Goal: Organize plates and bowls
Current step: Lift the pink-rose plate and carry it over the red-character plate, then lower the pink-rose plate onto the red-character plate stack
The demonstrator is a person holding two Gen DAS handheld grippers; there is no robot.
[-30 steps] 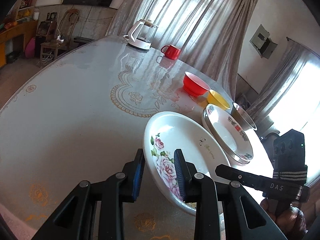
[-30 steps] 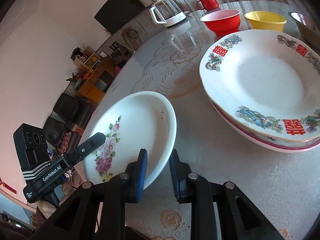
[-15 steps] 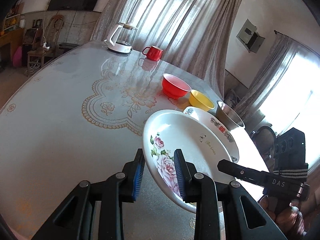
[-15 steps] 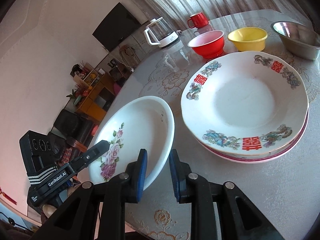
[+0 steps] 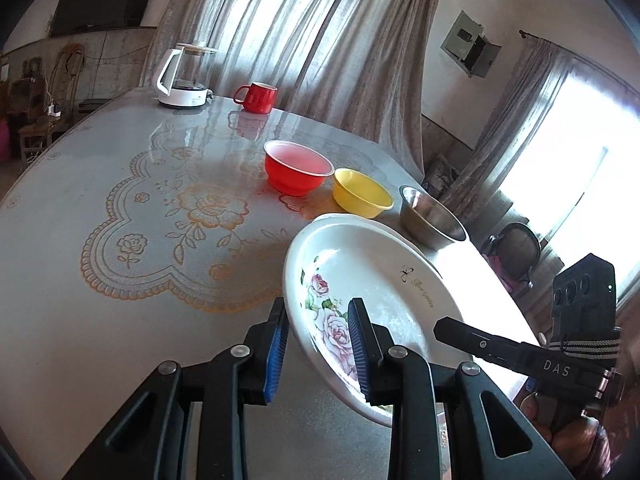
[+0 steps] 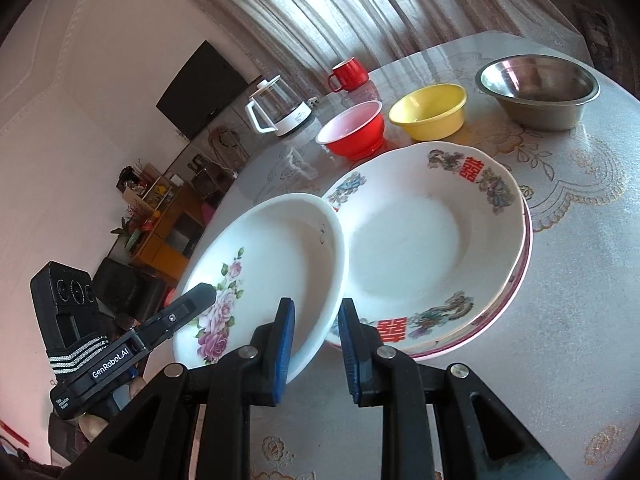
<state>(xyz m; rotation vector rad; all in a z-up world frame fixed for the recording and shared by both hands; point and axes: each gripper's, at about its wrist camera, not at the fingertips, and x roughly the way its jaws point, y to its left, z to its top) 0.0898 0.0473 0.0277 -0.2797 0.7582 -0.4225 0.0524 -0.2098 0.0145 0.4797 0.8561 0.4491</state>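
You've got the rose plate [image 5: 372,300] up off the table [image 5: 120,208], tilted, with both grippers on its rim. Your left gripper [image 5: 318,344] is pinching the near edge, blue pads on either side of the rim by the pink rose print. Your right gripper [image 6: 314,344] straddles the opposite edge, one pad inside the plate and one outside; whether both pads press the rim, I cannot tell from the right wrist view.

Look at what sits around you. Just beside the rose plate, partly under its far rim in the right wrist view, is the stack of plates [image 6: 432,240] with red characters and a pink-rimmed one at the bottom; the top plate is empty. From the left wrist view the stack is almost wholly hidden behind the plate you hold.

Beyond that, three bowls stand in a row: the red bowl [image 5: 298,172], the yellow bowl [image 5: 362,194] close beside it, and the steel bowl [image 5: 432,218] nearest the table edge. All three look empty.

Further back stand the red mug [image 5: 256,98] and the glass kettle [image 5: 184,76] on its white base, well apart from the plates. Curtains [image 5: 280,32] hang behind the table.
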